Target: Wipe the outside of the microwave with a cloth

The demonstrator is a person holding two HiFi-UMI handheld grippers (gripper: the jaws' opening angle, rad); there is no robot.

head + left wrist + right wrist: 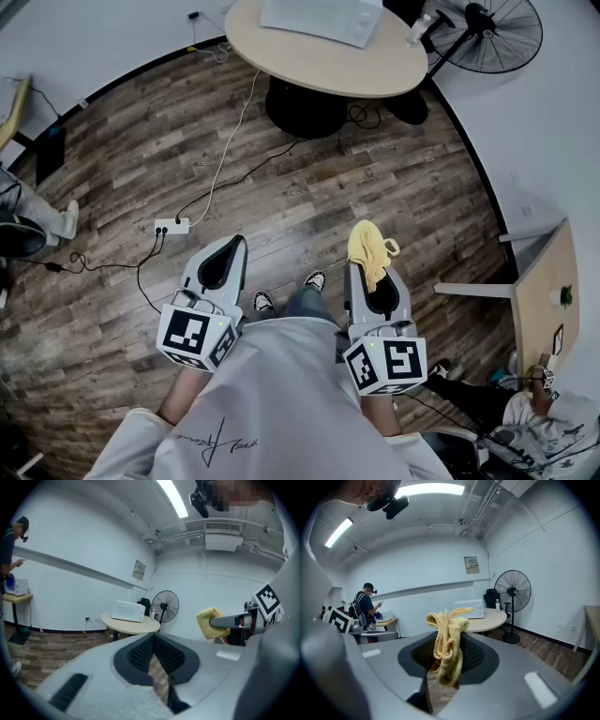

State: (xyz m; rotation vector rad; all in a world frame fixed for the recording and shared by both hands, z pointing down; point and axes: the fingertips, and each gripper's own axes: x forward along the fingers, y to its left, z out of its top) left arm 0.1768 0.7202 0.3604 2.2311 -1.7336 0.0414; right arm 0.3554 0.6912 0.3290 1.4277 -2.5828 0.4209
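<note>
The microwave (323, 19) stands on the far round desk (328, 70), well apart, ahead and slightly left of the right gripper (372, 267), whose jaws pinch the yellow cloth (447, 644); the left gripper (228, 251), jaws together and empty, lies less directly in line.

Setting: plain office or lab room; bare white walls (70, 541); wood-plank floor (375, 178); open ceiling with pipes (187, 529), strip light (171, 496), AC unit (223, 538); round table (309, 66) carries a microwave (319, 17), fan (492, 33) just beside; power strip (172, 225) and loose cables (225, 150) on the floor; second person (365, 604) stands at a side table (386, 620) by the far wall.
</note>
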